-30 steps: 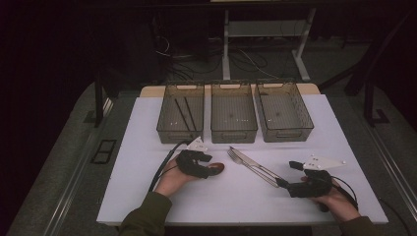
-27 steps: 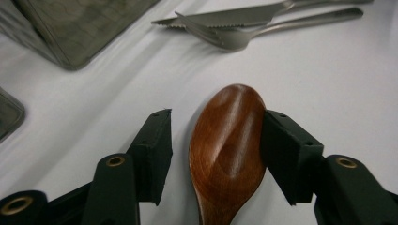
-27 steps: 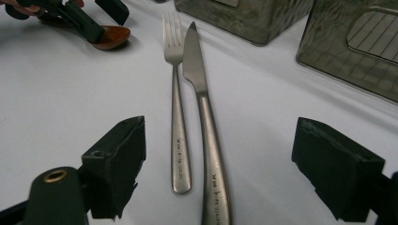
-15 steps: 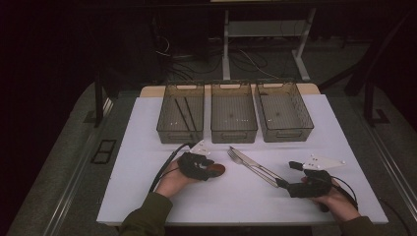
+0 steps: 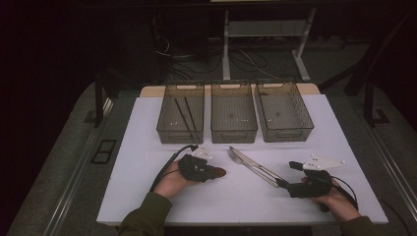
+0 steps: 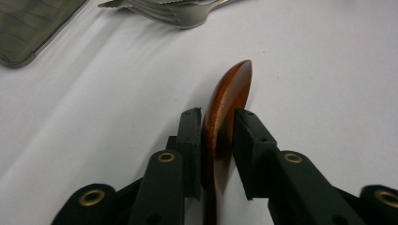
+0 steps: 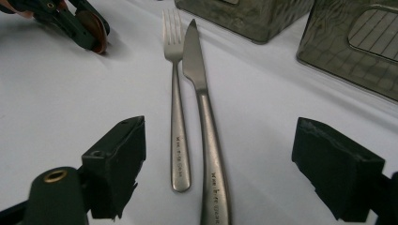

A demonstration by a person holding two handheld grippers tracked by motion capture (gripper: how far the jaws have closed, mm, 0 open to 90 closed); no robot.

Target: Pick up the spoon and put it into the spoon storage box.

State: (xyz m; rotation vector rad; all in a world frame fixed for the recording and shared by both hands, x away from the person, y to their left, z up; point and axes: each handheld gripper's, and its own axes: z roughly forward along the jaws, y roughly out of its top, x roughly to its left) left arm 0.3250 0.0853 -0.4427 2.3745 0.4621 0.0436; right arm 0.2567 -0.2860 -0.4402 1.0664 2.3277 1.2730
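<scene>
The bench (image 5: 147, 147), covered in white, carried three clear bins in a row at its far side. The left bin (image 5: 181, 113) already held a pair of dark chopsticks (image 5: 186, 114); the middle bin (image 5: 233, 113) and the right bin (image 5: 283, 112) looked bare, as far as the high view showed. That suggested a sorting of cutlery into bins, with one kind put away and three pieces left out on the bench.

Near the person's side, the left tool (image 5: 202, 169) lay low over the bench, its jaws closed on a wooden spoon (image 6: 228, 101). The left gripper view showed the spoon's brown bowl turned on edge between the two pads, the tip of the bowl reaching past them and close to the white surface; whether it touched could not be told. So the spoon was gripped but not yet carried to a bin.

The right tool (image 5: 293, 178) sat at the handle ends of a steel fork (image 7: 177, 112) and a steel table knife (image 7: 202, 117), which lay side by side, nearly touching, pointing toward the bins. Its jaws stood wide apart with both handles between them and held nothing.

By this reading the job was early to midway: spoon, fork and knife all remained to be binned.
</scene>
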